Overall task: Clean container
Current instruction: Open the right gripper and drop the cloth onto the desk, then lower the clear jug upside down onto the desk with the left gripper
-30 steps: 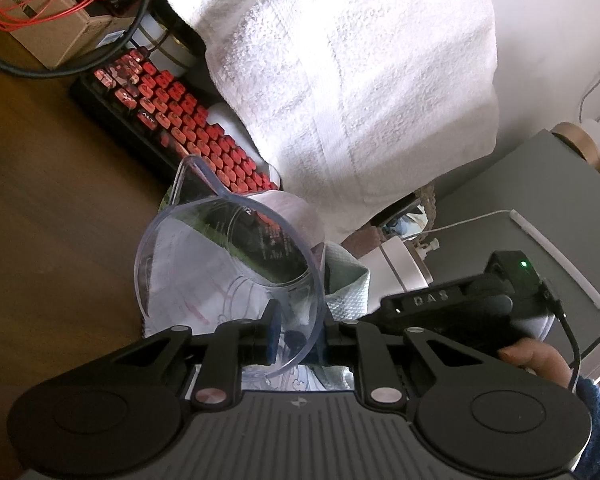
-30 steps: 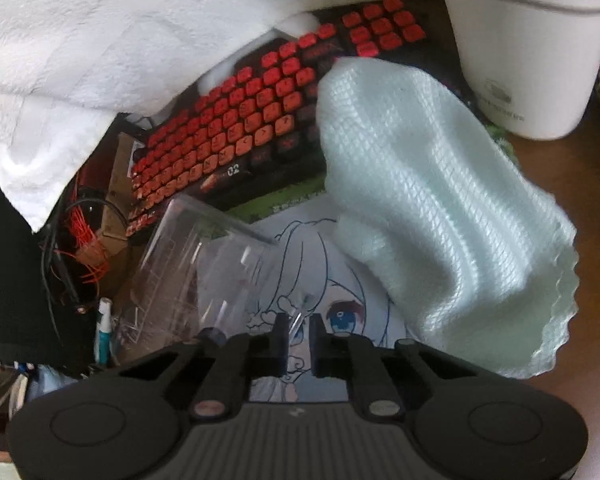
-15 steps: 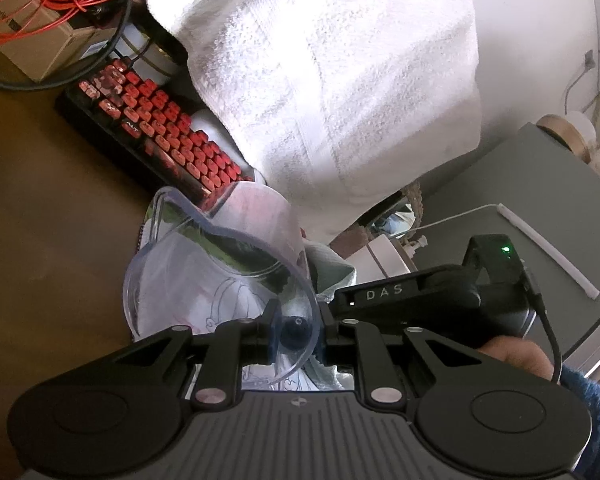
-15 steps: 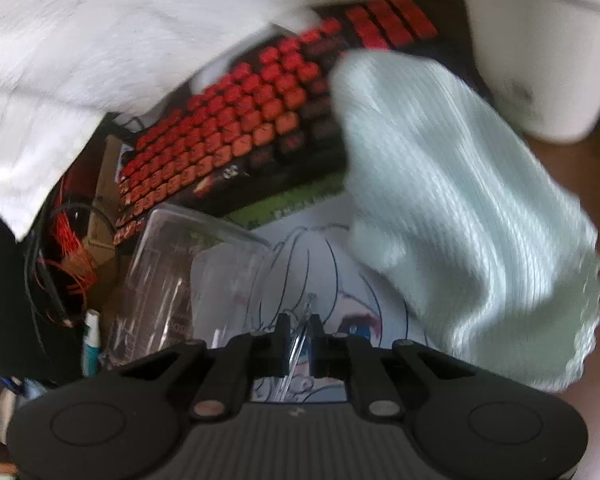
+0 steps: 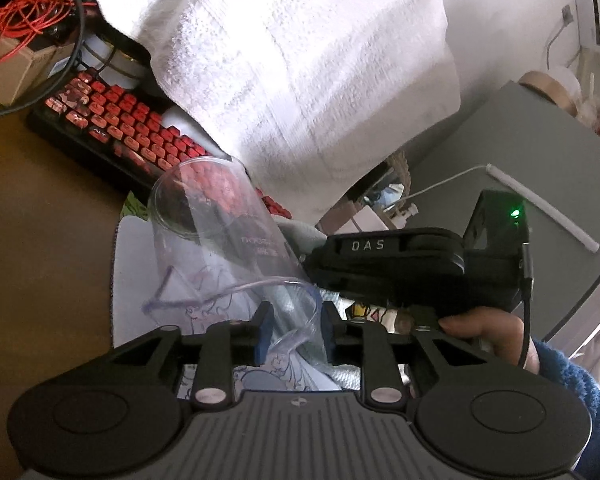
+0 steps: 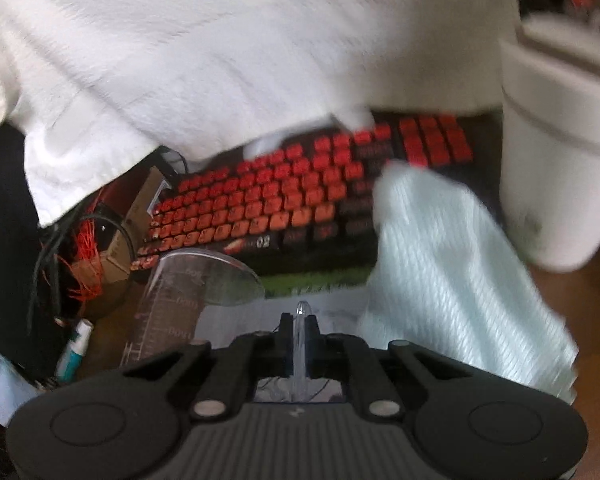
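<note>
While the right gripper [image 6: 299,344] is pinching its fingers narrow on the clear handle of the measuring jug [image 6: 188,300] at the bottom centre of its frame, the jug body is lying tipped over to the left of it, with printed scale marks running along its side. Over in the left wrist view, the left gripper [image 5: 294,330] is sitting with its blue-padded fingers [image 5: 263,332] a bit apart around the jug's rim [image 5: 236,292], and honestly I can't tell if they're actually gripping it or just straddling it. The jug [image 5: 216,224] is stretching up and left from there, its base pointing toward the red keyboard [image 5: 132,128]. Just right of the jug, the other gripper's black body is showing, with a hand [image 5: 484,332] squeezing it at the lower right. A pale green cloth [image 6: 452,276] is hanging blurry on the right of the right wrist view, in front of a white cup [image 6: 556,152]. A big white towel [image 5: 300,60] is filling the top of both frames.
</note>
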### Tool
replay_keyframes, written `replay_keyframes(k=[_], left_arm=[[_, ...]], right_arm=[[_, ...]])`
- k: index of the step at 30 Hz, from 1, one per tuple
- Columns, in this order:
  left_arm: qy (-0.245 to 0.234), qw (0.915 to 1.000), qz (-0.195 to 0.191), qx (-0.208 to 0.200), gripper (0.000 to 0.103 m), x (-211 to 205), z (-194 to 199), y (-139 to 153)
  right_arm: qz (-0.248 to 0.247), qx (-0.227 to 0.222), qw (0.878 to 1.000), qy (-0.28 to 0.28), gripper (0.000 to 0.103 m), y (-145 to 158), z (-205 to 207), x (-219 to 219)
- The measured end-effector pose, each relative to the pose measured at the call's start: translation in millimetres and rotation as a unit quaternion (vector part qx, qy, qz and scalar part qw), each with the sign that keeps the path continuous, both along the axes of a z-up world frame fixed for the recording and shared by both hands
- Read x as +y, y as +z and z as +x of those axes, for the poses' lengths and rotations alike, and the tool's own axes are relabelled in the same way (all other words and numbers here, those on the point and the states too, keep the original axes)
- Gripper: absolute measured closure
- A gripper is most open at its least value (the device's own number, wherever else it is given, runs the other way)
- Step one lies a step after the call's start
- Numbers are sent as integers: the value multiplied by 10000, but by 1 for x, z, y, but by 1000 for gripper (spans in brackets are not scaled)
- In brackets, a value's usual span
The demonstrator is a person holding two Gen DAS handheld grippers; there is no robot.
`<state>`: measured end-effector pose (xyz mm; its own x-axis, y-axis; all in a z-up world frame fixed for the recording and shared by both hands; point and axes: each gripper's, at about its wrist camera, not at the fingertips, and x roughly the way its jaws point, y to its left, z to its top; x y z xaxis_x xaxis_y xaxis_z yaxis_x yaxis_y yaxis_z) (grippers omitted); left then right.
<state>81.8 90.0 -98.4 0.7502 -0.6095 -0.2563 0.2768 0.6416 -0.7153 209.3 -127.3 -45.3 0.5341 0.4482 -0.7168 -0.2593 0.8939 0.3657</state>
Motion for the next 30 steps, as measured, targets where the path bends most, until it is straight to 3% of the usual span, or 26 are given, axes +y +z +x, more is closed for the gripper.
replay_keyframes(k=[10, 12, 15, 20, 26, 30], left_arm=[[-188, 9988, 372, 241, 77, 4, -22, -4], [-186, 9987, 395, 250, 71, 10, -31, -2], [-78, 9990, 371, 243, 70, 21, -39, 5], [256, 9995, 102, 154, 59, 50, -35, 18], [232, 9968, -401, 646, 59, 64, 17, 8], [109, 9948, -679, 752, 52, 59, 37, 0]], right_arm=[[-671, -1540, 9852, 343, 100, 14, -25, 2], [-686, -1651, 9832, 358, 100, 12, -30, -1], [-616, -1670, 9834, 347, 100, 10, -31, -4], [-624, -1894, 9791, 395, 99, 8, -35, -7], [-673, -2384, 9675, 512, 99, 4, -54, -12], [-621, -2524, 9641, 540, 99, 1, -64, -20]])
